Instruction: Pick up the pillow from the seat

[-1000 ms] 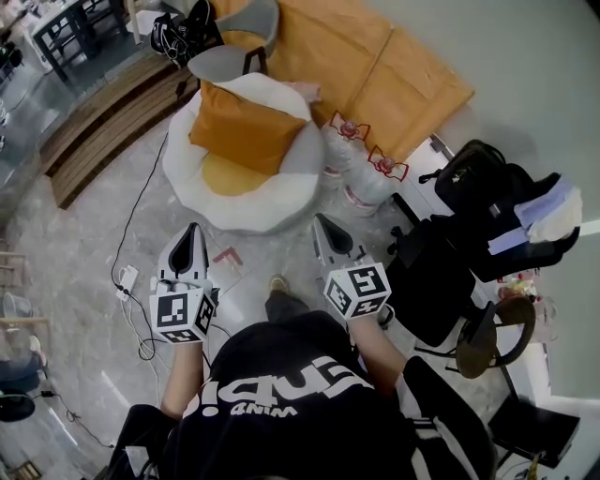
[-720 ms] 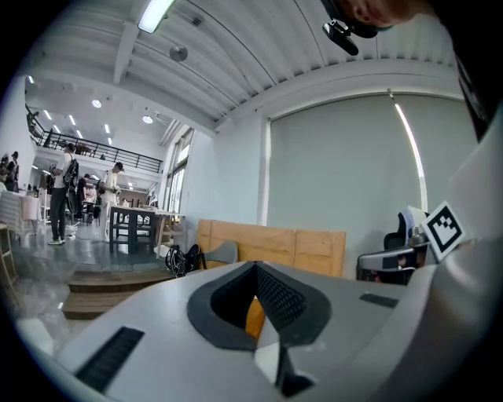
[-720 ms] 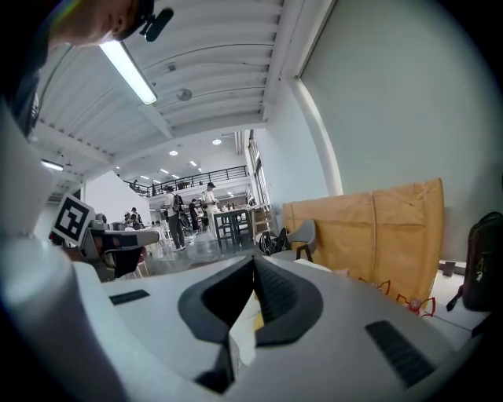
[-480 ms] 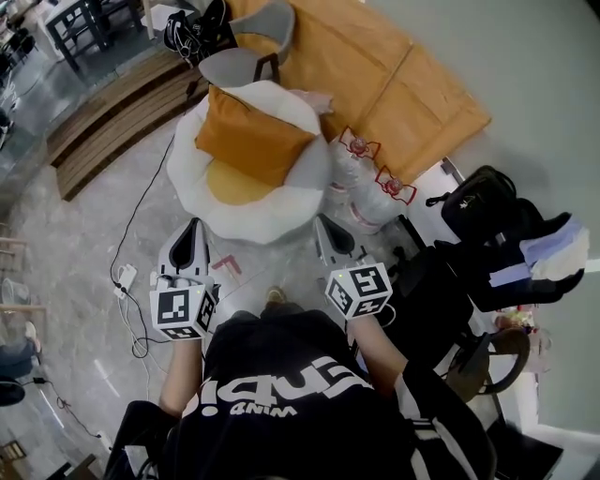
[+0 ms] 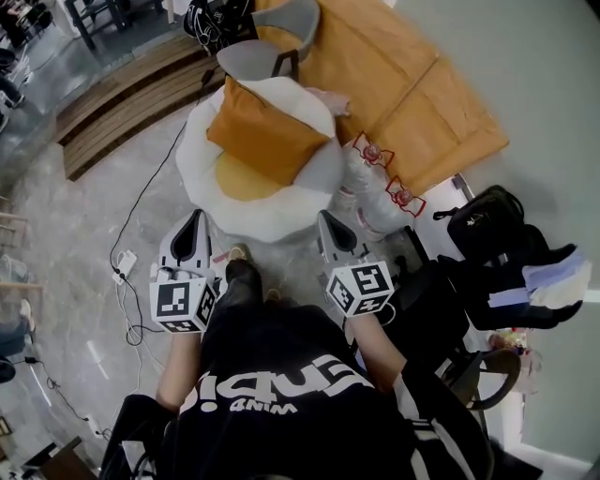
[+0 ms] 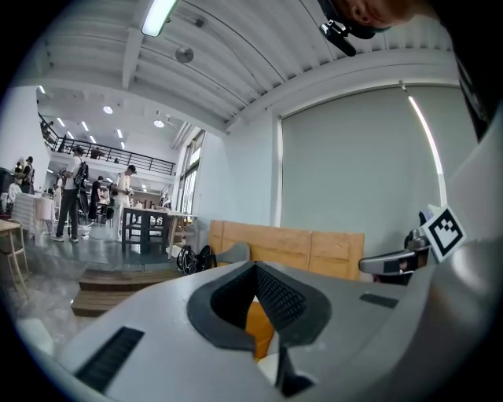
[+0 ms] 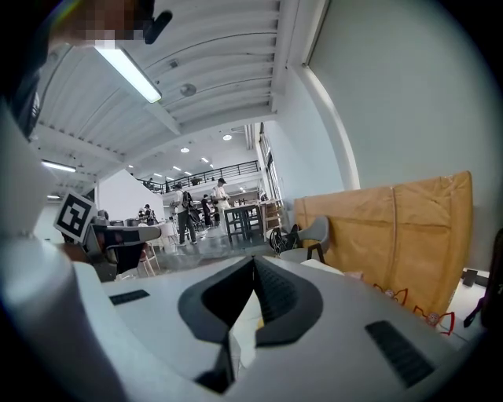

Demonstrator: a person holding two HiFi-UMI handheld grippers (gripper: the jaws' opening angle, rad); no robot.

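You've stepped closer: round, puffy white seat [image 5: 281, 214] sits nearer your grippers than a second ago. Square orange fabric pillow [image 5: 267, 139] leans tilted on it. Left gripper [image 5: 195, 219], right gripper [image 5: 324, 219]: jaws closed together, empty.

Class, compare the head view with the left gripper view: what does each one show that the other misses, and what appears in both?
Only the head view shows the floor cable, the two clear bags tied with red bows and the black bags at the right. Only the left gripper view shows the ceiling strip light and the balcony railing far back. Both show the orange pillow, the grey chair behind it and the tan panels against the wall.
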